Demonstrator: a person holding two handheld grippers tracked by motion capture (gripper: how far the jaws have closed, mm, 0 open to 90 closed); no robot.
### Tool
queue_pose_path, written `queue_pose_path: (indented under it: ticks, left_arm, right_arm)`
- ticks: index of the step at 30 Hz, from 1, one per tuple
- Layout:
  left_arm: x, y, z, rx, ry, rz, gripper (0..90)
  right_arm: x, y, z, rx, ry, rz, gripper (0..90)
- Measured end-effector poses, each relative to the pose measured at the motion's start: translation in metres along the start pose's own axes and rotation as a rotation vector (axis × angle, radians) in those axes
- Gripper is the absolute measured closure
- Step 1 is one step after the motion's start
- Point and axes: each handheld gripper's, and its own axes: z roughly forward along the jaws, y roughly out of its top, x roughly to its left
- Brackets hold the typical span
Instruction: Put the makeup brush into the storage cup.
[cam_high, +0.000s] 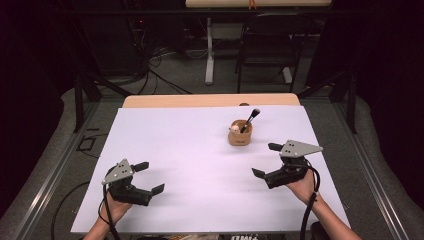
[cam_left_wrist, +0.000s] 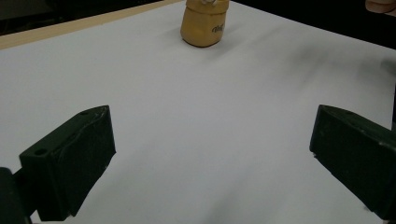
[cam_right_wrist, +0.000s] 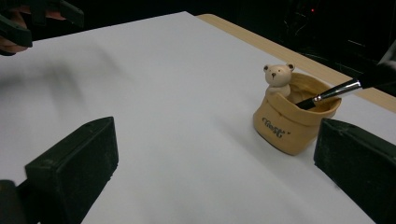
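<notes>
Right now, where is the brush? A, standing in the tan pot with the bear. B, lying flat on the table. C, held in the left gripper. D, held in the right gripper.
A: the brush leans inside the pot, beside the bear, while the right gripper and left gripper are both open and empty.

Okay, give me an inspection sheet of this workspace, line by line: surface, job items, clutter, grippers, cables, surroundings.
Surface: white sheet covering a wooden table; no marks seen.
Job's things: tan pot with a small bear figure at its rim, standing upright; a makeup brush leans inside it.
Clutter: nothing seen on the sheet.
Grippers: left gripper and right gripper both open, empty, held over the sheet, apart from the pot.
Cables: one black cable trails from the right gripper; more lie on the floor behind.
Surroundings: dark room, chair beyond the table.
</notes>
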Motion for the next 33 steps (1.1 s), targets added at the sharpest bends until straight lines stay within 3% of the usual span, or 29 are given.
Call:
queue_pose_path:
  ticks: [17,27,33]
  left_arm:
    - [0.000,-0.001,0.003,0.007,-0.014,0.006,0.3]
    - [0.001,0.000,0.004,0.010,-0.010,0.006,0.3]
    - [0.002,0.000,0.007,0.024,-0.015,0.010,0.3]
  right_arm:
    - [0.012,-0.038,-0.018,0.029,-0.013,0.021,0.0]
    - [0.012,-0.042,-0.016,0.062,0.006,0.019,0.0]
    - [0.011,-0.041,-0.017,0.049,-0.005,0.023,0.0]
